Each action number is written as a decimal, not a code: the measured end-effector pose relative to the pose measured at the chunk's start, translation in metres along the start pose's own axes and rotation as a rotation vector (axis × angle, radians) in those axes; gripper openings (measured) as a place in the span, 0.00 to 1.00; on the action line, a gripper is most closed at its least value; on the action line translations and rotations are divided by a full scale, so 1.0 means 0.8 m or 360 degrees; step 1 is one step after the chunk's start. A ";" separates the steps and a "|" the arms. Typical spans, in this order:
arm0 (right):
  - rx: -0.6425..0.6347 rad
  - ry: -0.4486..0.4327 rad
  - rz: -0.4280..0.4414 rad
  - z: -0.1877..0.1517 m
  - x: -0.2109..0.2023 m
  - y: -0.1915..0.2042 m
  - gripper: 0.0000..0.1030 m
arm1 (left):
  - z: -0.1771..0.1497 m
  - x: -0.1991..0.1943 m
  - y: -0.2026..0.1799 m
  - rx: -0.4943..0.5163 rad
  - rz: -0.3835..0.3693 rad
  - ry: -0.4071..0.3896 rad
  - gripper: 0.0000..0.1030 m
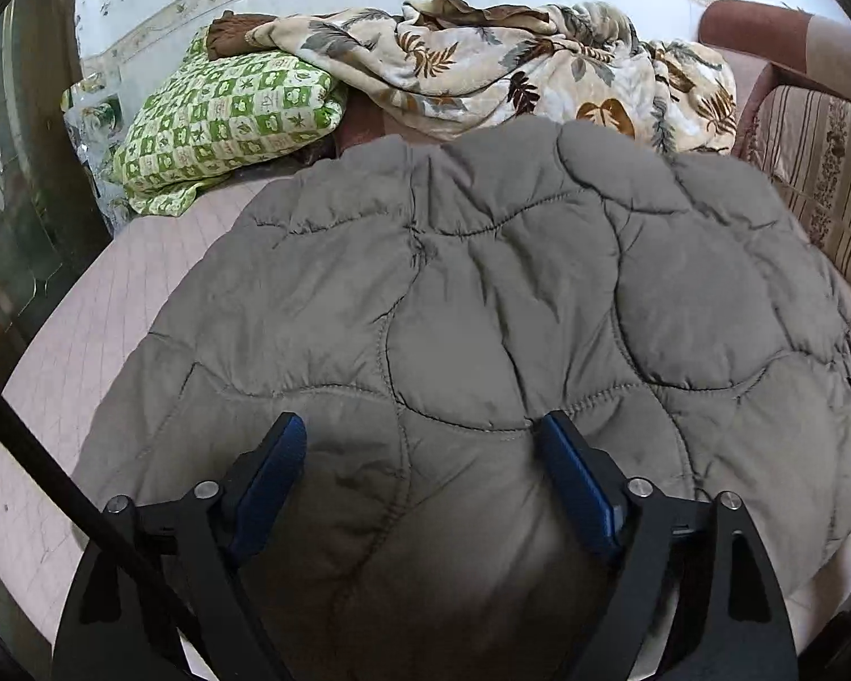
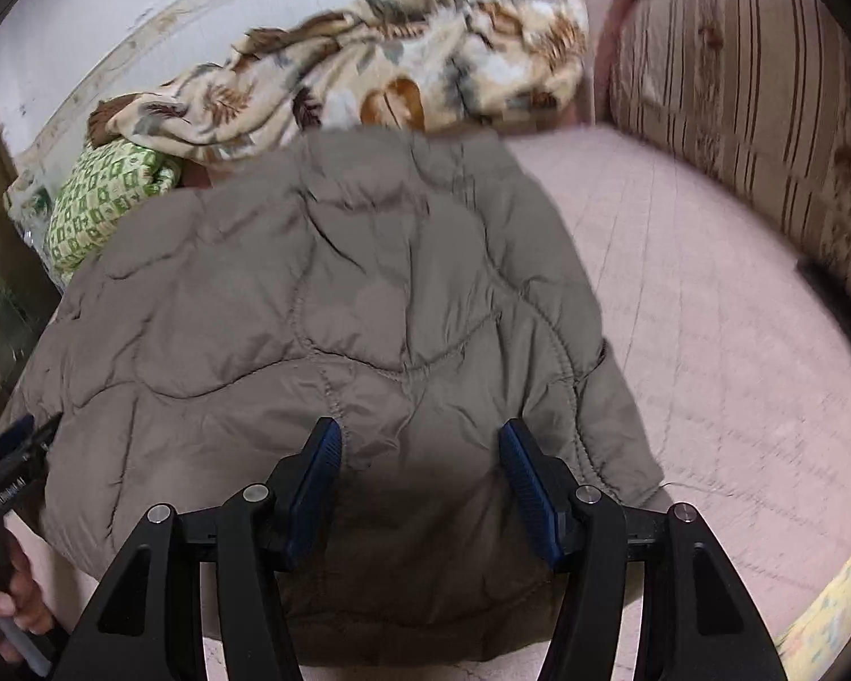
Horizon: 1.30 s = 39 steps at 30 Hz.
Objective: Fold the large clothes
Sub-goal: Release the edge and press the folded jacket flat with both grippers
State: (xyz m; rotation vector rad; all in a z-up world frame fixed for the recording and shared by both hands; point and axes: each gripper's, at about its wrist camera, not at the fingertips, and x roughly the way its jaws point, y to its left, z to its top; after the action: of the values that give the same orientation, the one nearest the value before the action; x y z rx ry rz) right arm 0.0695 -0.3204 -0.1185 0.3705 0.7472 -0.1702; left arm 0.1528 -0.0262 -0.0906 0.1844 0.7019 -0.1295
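We see grey quilted jacket (image 1: 482,295) spread flat on pink bed sheet (image 1: 85,340), filling centre of both wrist views. Left gripper (image 1: 420,442) at bottom centre, blue-padded fingers (image 1: 272,476) spread wide above jacket, pinching nothing. Right gripper (image 2: 420,448) at bottom centre of own view, fingers (image 2: 525,482) spread, nothing pinched, near jacket's lower right hem. Leaf-print blanket (image 1: 539,62) bunched at top, green checked pillow (image 1: 227,119) upper left, striped cushion (image 1: 822,181) at right edge. Hand (image 2: 5,596) at lower left of right view.
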 end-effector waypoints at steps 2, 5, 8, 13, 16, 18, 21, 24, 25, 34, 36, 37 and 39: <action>0.0008 0.0017 0.0014 0.001 0.003 -0.003 0.62 | -0.001 -0.001 0.000 -0.0008 0.0000 -0.0018 0.83; -0.0019 -0.0062 -0.0029 0.000 -0.012 0.002 0.62 | -0.003 -0.024 0.005 -0.0025 0.0039 -0.0101 0.83; -0.0145 -0.0260 -0.0081 -0.008 -0.047 0.024 0.62 | -0.013 -0.051 0.007 0.0006 0.0084 -0.0188 0.83; -0.0425 -0.0511 -0.0064 -0.025 -0.084 0.085 0.62 | -0.026 -0.079 -0.001 0.0044 0.0070 -0.0242 0.83; -0.0521 -0.0489 0.0005 -0.035 -0.079 0.117 0.62 | -0.029 -0.081 -0.002 0.0062 0.0068 -0.0240 0.83; -0.0557 -0.0460 0.0028 -0.039 -0.071 0.133 0.62 | -0.031 -0.079 0.000 0.0055 0.0067 -0.0230 0.83; -0.0591 -0.0446 0.0049 -0.041 -0.063 0.150 0.62 | -0.032 -0.074 0.007 0.0015 0.0046 -0.0201 0.83; -0.0603 -0.0385 0.0058 -0.041 -0.047 0.162 0.62 | -0.032 -0.068 0.010 -0.0005 0.0024 -0.0172 0.83; -0.0599 -0.0356 0.0052 -0.042 -0.041 0.163 0.62 | -0.033 -0.066 0.010 -0.0004 0.0021 -0.0167 0.83; -0.0545 -0.0189 0.0044 -0.043 -0.006 0.162 0.64 | -0.035 -0.051 0.015 -0.0056 -0.0030 -0.0110 0.83; -0.0530 -0.0172 0.0048 -0.043 -0.001 0.161 0.65 | -0.035 -0.051 0.015 -0.0058 -0.0032 -0.0108 0.83; -0.0528 -0.0166 0.0047 -0.044 -0.001 0.162 0.65 | -0.035 -0.050 0.015 -0.0057 -0.0032 -0.0107 0.83; -0.0531 -0.0162 0.0040 -0.046 0.000 0.162 0.65 | -0.035 -0.050 0.015 -0.0057 -0.0031 -0.0107 0.83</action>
State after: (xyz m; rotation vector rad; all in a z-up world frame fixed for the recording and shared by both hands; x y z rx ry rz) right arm 0.0828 -0.1864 -0.1085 0.0534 0.6564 -0.0384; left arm 0.1070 -0.0061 -0.0835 0.1385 0.6390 -0.1412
